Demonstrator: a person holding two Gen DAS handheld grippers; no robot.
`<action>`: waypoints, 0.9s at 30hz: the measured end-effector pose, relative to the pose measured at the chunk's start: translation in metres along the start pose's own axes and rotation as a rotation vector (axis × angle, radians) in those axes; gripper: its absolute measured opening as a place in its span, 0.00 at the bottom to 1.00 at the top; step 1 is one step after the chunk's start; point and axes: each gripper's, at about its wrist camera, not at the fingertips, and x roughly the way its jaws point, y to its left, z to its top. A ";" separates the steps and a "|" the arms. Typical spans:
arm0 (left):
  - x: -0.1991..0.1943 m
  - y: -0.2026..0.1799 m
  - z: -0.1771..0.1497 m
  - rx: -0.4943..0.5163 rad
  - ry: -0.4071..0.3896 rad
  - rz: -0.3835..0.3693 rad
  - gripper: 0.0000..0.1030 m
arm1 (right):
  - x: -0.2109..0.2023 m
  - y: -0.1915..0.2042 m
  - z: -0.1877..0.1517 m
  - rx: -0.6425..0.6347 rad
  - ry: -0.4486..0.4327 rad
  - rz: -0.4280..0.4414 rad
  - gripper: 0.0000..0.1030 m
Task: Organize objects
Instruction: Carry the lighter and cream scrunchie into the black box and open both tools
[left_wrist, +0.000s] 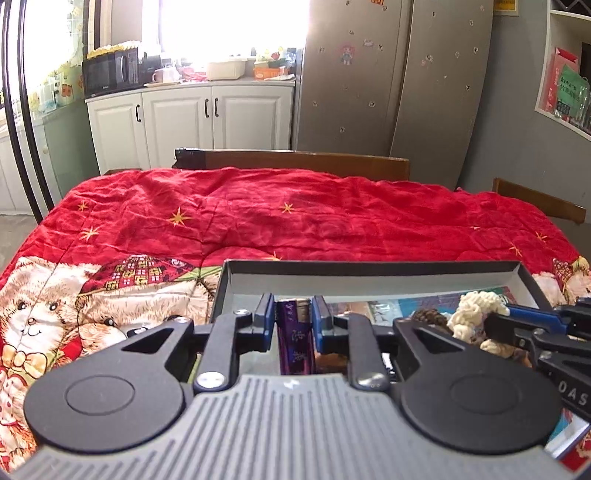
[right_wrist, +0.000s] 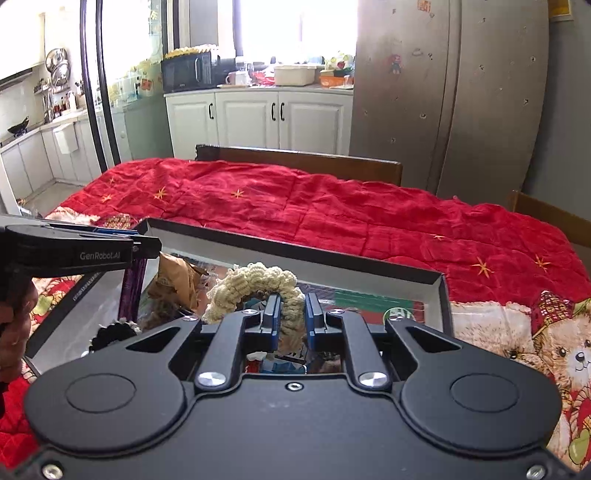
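Note:
A shallow dark box (left_wrist: 369, 266) with a grey inside sits on the red quilt; it also shows in the right wrist view (right_wrist: 295, 251). My left gripper (left_wrist: 293, 319) is shut on a slim purple packet (left_wrist: 295, 339) and holds it upright over the box's left part; the packet shows in the right wrist view (right_wrist: 131, 291) too. My right gripper (right_wrist: 291, 317) is shut on a cream crocheted scrunchie (right_wrist: 255, 277) over the box, also seen in the left wrist view (left_wrist: 476, 314). A brown crumpled wrapper (right_wrist: 177, 277) and a dark fuzzy item (right_wrist: 110, 332) lie inside.
The red quilt (left_wrist: 258, 214) with teddy-bear print covers the table. Wooden chair backs (left_wrist: 295, 160) stand at the far edge. White cabinets (left_wrist: 192, 118), a microwave (left_wrist: 110, 70) and a steel fridge (left_wrist: 388, 74) are beyond.

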 end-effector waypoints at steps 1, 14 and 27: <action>0.002 0.000 -0.001 -0.003 0.004 0.002 0.23 | 0.003 0.001 -0.001 -0.004 0.005 -0.004 0.13; 0.024 0.004 -0.007 -0.002 0.054 0.010 0.24 | 0.023 -0.002 -0.001 0.009 0.032 -0.015 0.13; 0.023 0.005 -0.005 0.004 0.050 0.021 0.47 | 0.027 0.000 -0.003 0.001 0.031 -0.022 0.27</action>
